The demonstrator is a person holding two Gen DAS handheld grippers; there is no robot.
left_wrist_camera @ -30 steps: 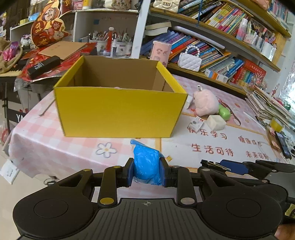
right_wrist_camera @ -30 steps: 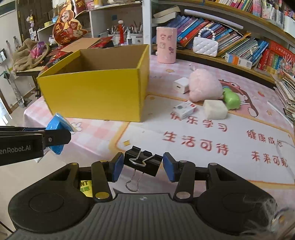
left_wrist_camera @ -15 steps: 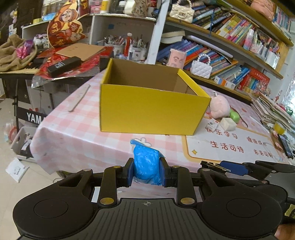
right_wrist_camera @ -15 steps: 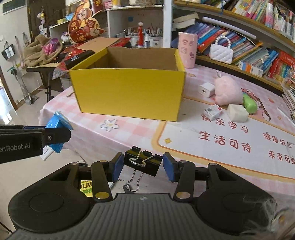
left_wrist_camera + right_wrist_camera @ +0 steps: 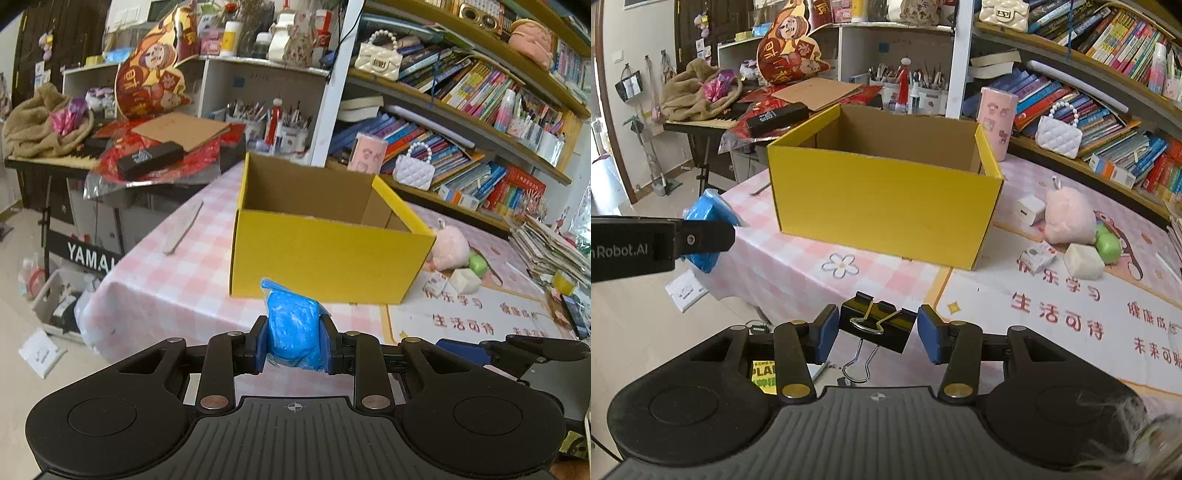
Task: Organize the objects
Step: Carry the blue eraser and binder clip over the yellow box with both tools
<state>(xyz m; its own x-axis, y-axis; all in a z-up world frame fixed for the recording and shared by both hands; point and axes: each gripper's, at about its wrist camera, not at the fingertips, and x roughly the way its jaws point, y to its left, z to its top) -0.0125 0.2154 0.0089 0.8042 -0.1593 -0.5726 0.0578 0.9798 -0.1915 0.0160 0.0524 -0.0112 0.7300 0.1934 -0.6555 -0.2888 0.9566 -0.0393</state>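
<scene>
The blue packet (image 5: 293,334) is pinched between the fingers of the left gripper (image 5: 294,341), held in the air short of the table's near edge and in front of the yellow box (image 5: 328,258). The black binder clip (image 5: 875,325) sits between the fingers of the right gripper (image 5: 877,334), which pinch it at its ends, also in the air at the near side of the table (image 5: 798,266).

The box stands open on the pink checked cloth; as much of its inside as shows looks bare, though its floor is hidden by the front wall. So the sorting seems barely begun: both held things have yet to go in. Beyond the box, to its right, lie a pink plush toy (image 5: 1069,216), a small white cube (image 5: 1030,210), a white block (image 5: 1084,260), a green piece (image 5: 1108,243) and a small card packet (image 5: 1036,256), all still loose on the table.
</scene>
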